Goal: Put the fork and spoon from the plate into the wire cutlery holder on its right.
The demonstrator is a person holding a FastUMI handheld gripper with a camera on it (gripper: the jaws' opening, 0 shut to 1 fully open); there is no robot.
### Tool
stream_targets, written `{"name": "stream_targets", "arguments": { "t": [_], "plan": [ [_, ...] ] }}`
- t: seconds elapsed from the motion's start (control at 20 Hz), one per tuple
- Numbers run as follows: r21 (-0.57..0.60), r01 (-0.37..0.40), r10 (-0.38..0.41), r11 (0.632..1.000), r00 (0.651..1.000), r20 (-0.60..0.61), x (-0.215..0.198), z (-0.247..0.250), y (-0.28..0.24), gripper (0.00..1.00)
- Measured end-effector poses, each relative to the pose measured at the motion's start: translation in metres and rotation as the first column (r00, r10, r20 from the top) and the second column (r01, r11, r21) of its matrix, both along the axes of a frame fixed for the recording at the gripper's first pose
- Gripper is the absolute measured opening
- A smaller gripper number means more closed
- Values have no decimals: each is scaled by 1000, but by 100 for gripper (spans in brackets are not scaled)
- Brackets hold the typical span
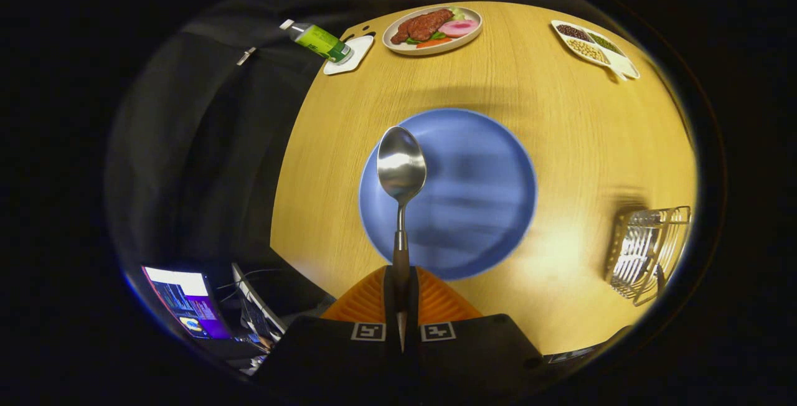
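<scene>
My gripper [400, 287] is shut on the handle of a metal spoon [401, 166], which sticks straight out ahead of the fingers with its bowl up, held in the air over the left part of the blue plate [479, 194]. The plate lies on the round wooden table below and looks bare of cutlery. The wire cutlery holder [647, 250] stands on the table to the right of the plate, well right of the fingers; a dark handle seems to stand inside it, though I cannot tell what it is.
Beyond the blue plate, a plate of food [433, 29] sits at the far table edge. A green bottle [317, 40] lies on a small white dish at the far left, and a divided dish of beans [594, 48] at the far right. A laptop [187, 300] sits left of the gripper.
</scene>
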State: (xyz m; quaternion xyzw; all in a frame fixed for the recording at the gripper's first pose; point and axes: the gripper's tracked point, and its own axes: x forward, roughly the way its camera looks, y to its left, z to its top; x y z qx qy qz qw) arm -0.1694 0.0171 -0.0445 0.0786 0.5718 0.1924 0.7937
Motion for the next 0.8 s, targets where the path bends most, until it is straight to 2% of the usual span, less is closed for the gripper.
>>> {"name": "stream_targets", "arguments": {
  "t": [0.15,0.4,0.55,0.8],
  "plan": [
    [-59,-36,37,998,999,21,-16,27,-42,6],
    [-141,-60,57,988,998,-19,-43,65,-114,6],
    [-186,-68,55,980,996,-72,-55,82,-153,6],
    [-298,-127,77,946,982,-175,-56,97,-215,6]
  ]
}}
